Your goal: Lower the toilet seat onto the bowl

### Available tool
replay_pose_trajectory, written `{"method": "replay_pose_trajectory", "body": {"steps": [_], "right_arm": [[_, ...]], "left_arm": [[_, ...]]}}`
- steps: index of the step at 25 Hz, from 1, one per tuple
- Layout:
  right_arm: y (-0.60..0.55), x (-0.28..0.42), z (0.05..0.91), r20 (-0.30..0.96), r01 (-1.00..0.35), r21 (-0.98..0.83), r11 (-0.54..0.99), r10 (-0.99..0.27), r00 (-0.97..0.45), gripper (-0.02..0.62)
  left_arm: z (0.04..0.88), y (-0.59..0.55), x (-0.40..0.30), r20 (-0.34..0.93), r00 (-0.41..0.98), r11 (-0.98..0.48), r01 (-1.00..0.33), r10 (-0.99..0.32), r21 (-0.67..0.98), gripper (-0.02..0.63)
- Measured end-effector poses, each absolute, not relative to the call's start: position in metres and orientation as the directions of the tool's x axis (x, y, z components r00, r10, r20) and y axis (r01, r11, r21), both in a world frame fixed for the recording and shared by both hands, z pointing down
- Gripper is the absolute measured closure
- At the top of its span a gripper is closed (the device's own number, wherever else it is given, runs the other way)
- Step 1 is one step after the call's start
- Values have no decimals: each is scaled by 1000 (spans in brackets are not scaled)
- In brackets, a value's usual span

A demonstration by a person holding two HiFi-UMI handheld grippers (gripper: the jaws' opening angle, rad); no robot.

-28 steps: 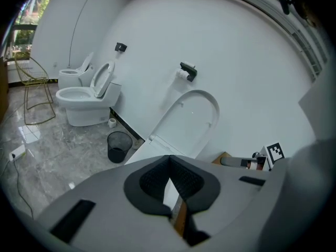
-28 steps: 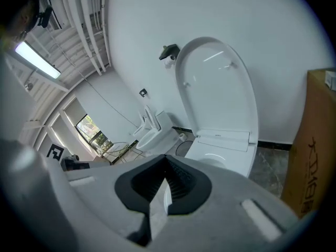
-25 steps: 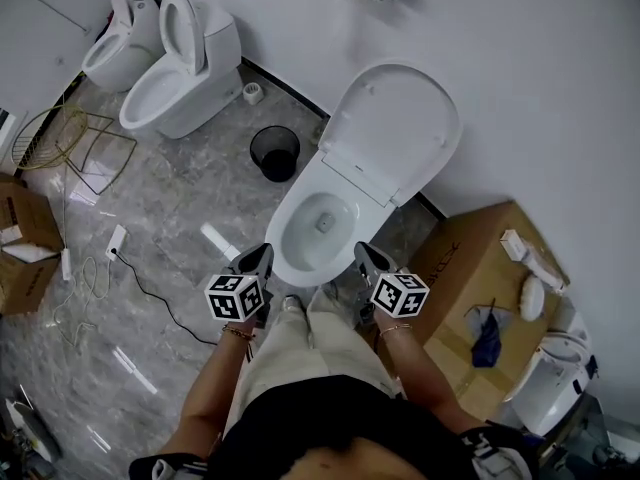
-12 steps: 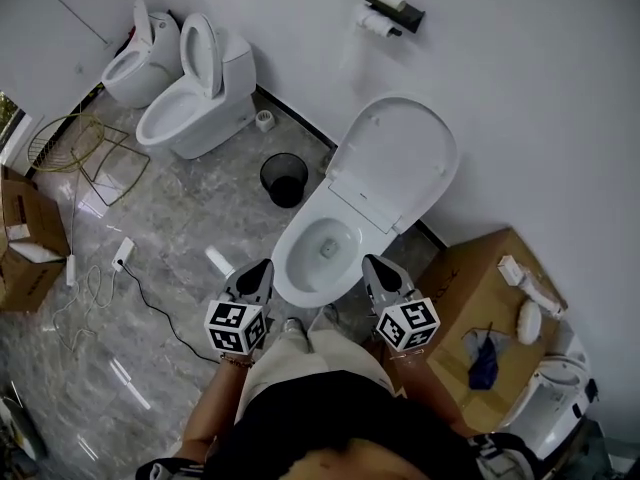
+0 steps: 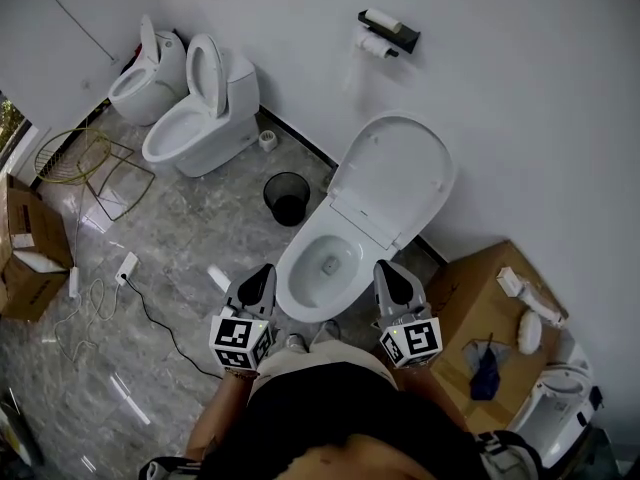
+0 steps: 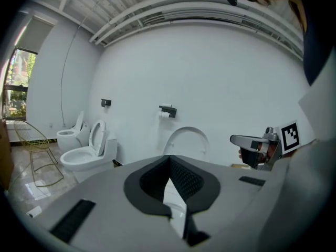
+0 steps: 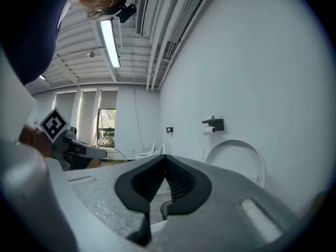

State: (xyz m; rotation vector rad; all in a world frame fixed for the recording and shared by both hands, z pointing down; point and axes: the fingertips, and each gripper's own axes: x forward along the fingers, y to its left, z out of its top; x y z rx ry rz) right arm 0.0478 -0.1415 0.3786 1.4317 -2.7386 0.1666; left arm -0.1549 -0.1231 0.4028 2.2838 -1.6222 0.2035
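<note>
A white toilet stands against the wall with its seat and lid [image 5: 393, 176] raised upright over the open bowl [image 5: 322, 270]. The raised lid [image 6: 185, 142] shows ahead in the left gripper view and again, as the raised lid [image 7: 237, 156], in the right gripper view. My left gripper [image 5: 258, 280] hangs at the bowl's left front, shut and holding nothing. My right gripper [image 5: 390, 280] hangs at the bowl's right front, shut and holding nothing. Neither touches the toilet. In the gripper views the jaws meet: left gripper [image 6: 169, 161], right gripper [image 7: 166, 164].
A black waste bin [image 5: 288, 197] sits left of the toilet. Two more white toilets [image 5: 200, 103] stand at the far left. A toilet-paper holder [image 5: 385, 30] hangs on the wall. A cardboard box [image 5: 490, 313] stands at the right, a gold wire rack [image 5: 85, 163] and a cable [image 5: 150, 303] at the left.
The head view has tilted, so the toilet sits lower and the wall fills more of the frame. Both grippers have dropped slightly toward me and stay shut.
</note>
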Motion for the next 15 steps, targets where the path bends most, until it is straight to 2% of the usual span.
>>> {"method": "replay_pose_trajectory", "body": {"steps": [15], "right_arm": [[-154,50,377,104,-833,-59,550,-827,-553,591]], "left_arm": [[398,-137,-143,306,374,-340,-927,-876,158,603]]}}
